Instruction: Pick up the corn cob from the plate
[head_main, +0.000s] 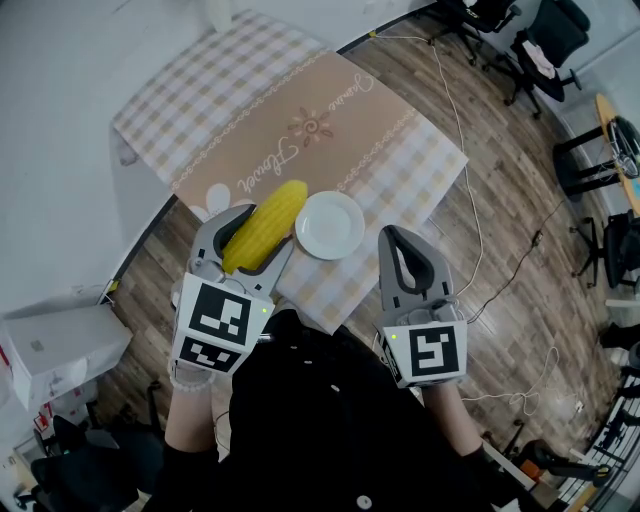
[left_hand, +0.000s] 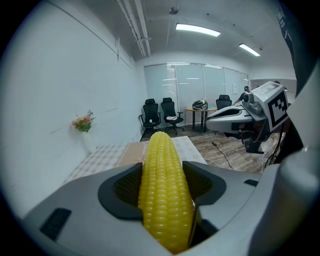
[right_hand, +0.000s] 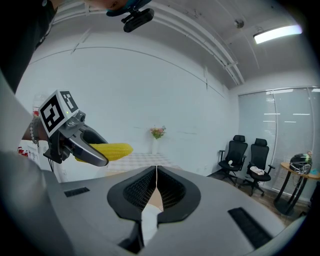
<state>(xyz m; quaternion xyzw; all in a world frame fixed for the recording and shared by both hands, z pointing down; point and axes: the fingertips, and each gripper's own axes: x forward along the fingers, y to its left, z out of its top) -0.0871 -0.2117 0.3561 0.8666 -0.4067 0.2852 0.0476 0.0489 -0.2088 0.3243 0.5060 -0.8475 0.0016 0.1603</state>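
The yellow corn cob (head_main: 264, 226) is held up in the air, clamped lengthwise in my left gripper (head_main: 243, 238), which is shut on it. In the left gripper view the corn cob (left_hand: 164, 190) fills the gap between the dark pads and sticks out forward. The white plate (head_main: 330, 225) lies bare on the table just right of the cob. My right gripper (head_main: 404, 252) hovers at the table's near edge, right of the plate, shut with nothing in it. The right gripper view shows its pads (right_hand: 170, 190) pressed together and the corn cob (right_hand: 111, 150) off to the left.
The table (head_main: 200, 90) carries a checked cloth and a beige runner (head_main: 300, 130). A vase of flowers (left_hand: 84, 125) stands at the far end by the white wall. Office chairs (head_main: 520, 45), cables and a white box (head_main: 55, 345) sit on the wood floor around.
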